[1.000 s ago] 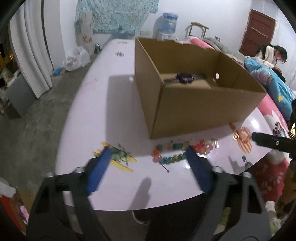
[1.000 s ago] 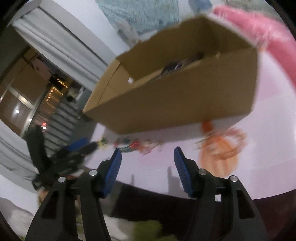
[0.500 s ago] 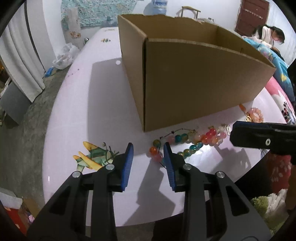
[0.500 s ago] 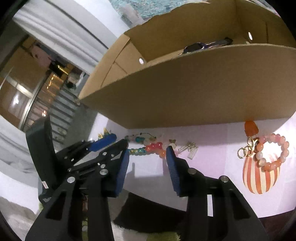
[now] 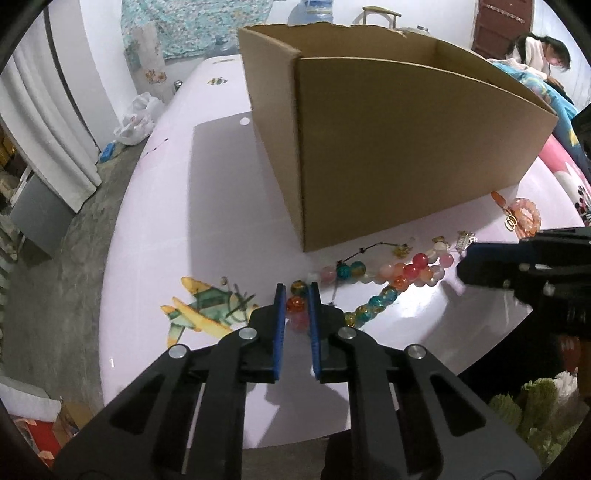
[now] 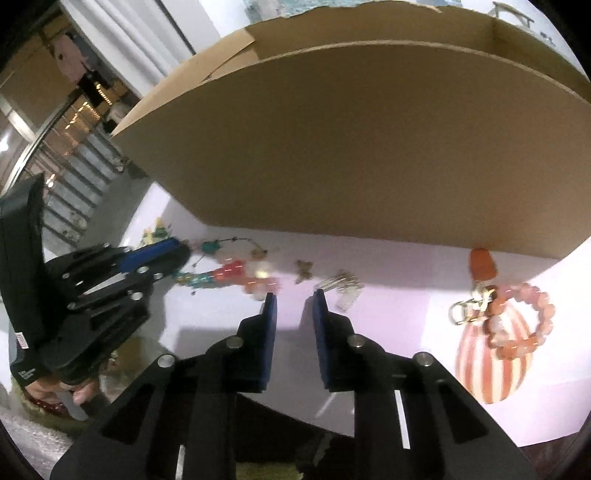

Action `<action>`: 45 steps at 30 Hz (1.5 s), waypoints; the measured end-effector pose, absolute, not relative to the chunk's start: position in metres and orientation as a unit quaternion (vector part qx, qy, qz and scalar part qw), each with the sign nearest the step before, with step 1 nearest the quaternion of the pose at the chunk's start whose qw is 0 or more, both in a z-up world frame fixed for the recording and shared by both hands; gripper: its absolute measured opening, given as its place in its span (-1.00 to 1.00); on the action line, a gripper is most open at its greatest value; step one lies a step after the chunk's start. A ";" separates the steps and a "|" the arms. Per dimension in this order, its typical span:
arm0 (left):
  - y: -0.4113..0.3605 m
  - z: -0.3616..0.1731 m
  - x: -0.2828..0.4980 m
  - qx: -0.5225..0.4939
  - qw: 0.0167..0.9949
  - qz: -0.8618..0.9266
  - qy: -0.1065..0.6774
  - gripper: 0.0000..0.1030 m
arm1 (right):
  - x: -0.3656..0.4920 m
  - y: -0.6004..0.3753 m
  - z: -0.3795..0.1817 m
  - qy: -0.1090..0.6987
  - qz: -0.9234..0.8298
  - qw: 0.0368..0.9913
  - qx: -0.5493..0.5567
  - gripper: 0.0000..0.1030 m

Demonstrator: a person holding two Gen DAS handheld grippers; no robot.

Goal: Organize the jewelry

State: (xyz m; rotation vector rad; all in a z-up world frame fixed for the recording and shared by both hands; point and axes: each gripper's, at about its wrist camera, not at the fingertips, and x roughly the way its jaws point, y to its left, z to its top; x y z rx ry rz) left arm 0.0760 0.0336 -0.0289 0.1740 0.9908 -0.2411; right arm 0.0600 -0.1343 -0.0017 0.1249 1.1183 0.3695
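Bead strand [image 5: 384, 275] on table [image 5: 166, 229], before cardboard box [image 5: 406, 155], bracelet [image 5: 524, 218] right

Home bedroom, person [image 5: 546, 51] on bedding [image 5: 554, 99], curtains [image 5: 55, 122], water dispenser [image 5: 314, 11]

White curtains [image 5: 48, 110] hang at left over grey concrete floor [image 5: 55, 266]. Patterned teal cloth [image 5: 192, 26] on white wall, dark red door [image 5: 498, 26] far right, water jug [image 5: 317, 11] behind pale table [image 5: 155, 221].
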 end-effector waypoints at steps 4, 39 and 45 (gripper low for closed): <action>0.041 -0.028 0.073 0.082 0.868 -0.122 0.474 -0.77 | 0.060 -0.139 0.004 0.518 0.182 0.834 0.057 -0.61; 0.046 -0.031 0.070 0.065 0.876 -0.114 0.465 -0.77 | 0.062 -0.098 0.022 0.471 0.264 0.842 -0.014 -0.80; 0.047 -0.030 0.071 0.060 0.876 -0.114 0.465 -0.77 | 0.044 -0.084 0.034 0.434 0.304 0.846 -0.063 -0.80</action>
